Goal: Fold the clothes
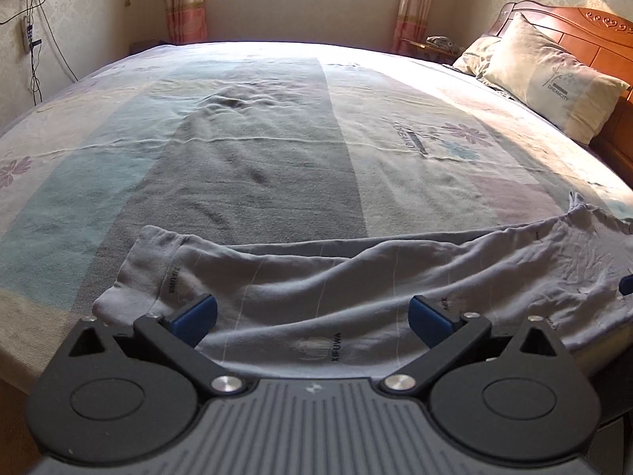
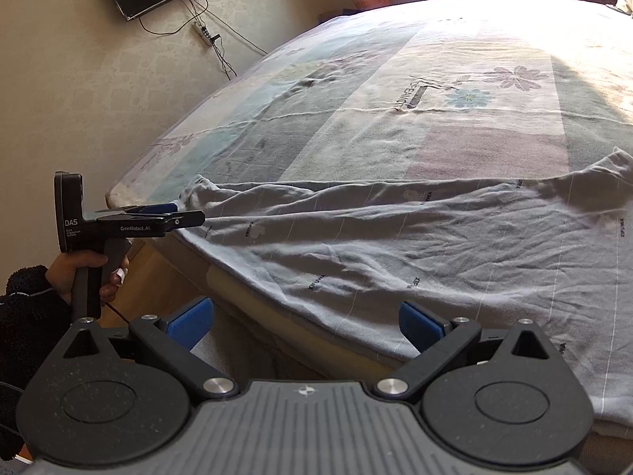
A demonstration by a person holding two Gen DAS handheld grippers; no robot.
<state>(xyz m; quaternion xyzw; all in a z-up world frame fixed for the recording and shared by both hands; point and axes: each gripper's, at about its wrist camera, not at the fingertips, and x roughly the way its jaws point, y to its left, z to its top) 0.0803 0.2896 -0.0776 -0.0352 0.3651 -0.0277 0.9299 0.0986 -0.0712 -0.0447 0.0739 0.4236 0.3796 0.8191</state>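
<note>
A: Garment position?
B: Grey cotton garment with thin pale stripes and printed lettering (image 1: 356,285) lies spread, wrinkled, along the near edge of the patchwork-print bedsheet (image 1: 257,138), one edge drooping over the side.
A: Left gripper (image 1: 312,316)?
B: Jaws spread wide, empty, blue pads (image 1: 196,314) low over the cloth at its cuffed end.
A: Right gripper (image 2: 306,324)?
B: Also gaping, empty; one finger over the garment's hem, the other past the bed edge.
A: Operator?
B: Hand (image 2: 85,275) in a dark fuzzy sleeve (image 2: 27,308) on the left handle.
</note>
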